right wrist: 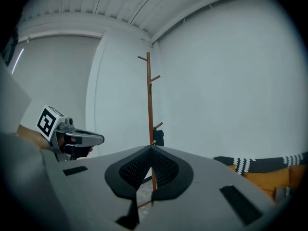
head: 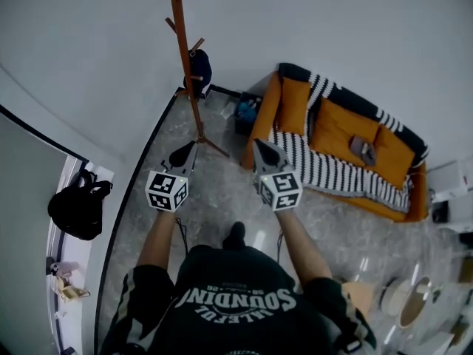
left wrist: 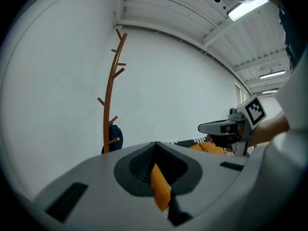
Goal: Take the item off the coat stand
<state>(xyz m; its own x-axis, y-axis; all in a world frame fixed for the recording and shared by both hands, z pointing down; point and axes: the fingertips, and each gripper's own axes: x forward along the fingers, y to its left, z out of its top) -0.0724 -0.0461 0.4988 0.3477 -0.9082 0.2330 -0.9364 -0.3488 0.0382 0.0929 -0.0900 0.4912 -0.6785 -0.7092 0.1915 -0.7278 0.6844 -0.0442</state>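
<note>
Under me I see a grey marbled floor (head: 214, 198) that meets pale walls. The biggest thing on it is an orange sofa (head: 332, 132) against the far wall on the right, with a black-and-white striped blanket (head: 325, 170) draped over its seat and back.

Next in size is the brown wooden coat stand (head: 194, 87). It stands upright in the corner to the left of the sofa, with short pegs up its pole. It shows ahead in both gripper views, well apart from either tool.

On a white ledge at the far left sits a black backpack (head: 77, 209).

I hold both tools out over the floor, side by side and pointing toward the stand. The left gripper (head: 179, 154) has its fingers brought together at the tips, with nothing between them. The right gripper (head: 260, 148) is the same, fingers closed and empty.

The item, a small dark blue bag (head: 201, 69), hangs from a low peg on the stand, against the pole.
</note>
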